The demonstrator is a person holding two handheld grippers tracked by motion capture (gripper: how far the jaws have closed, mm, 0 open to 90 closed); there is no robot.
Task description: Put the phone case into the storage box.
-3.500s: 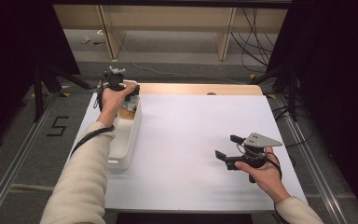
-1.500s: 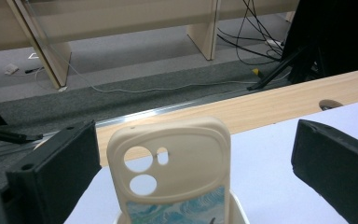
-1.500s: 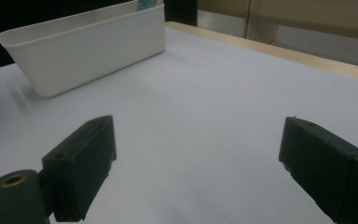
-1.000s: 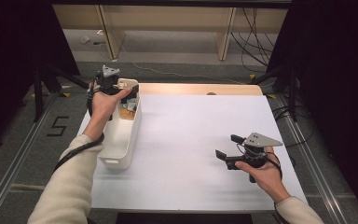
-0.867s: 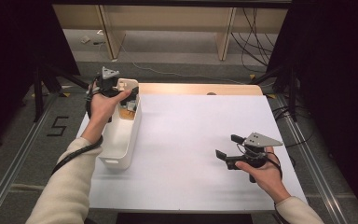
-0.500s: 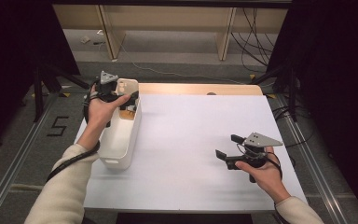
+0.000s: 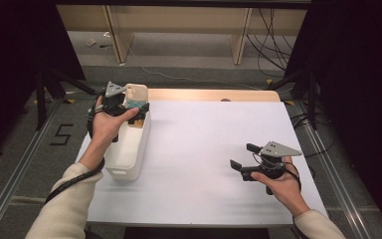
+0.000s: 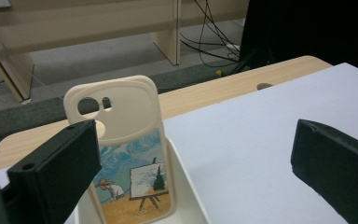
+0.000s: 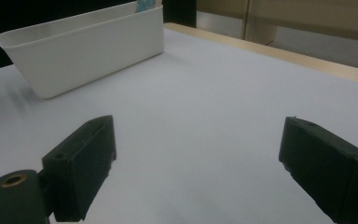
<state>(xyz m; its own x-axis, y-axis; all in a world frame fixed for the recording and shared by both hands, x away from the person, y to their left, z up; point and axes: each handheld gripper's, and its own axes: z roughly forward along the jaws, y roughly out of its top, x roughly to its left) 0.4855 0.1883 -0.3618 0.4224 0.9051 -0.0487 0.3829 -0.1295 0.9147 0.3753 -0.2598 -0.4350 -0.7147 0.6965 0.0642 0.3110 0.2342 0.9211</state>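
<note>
The phone case (image 8: 121,154) stands upright at the white bin's (image 7: 129,149) twelve-o'clock end (not gripped yet); left gripper (image 7: 132,112) gapes beside it, right gripper (image 7: 242,162) idles open at four o'clock.

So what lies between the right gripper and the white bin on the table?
Nothing: from the right gripper to the white bin there is just bare white tabletop, as the high view shows; the right gripper view shows the same.
</note>
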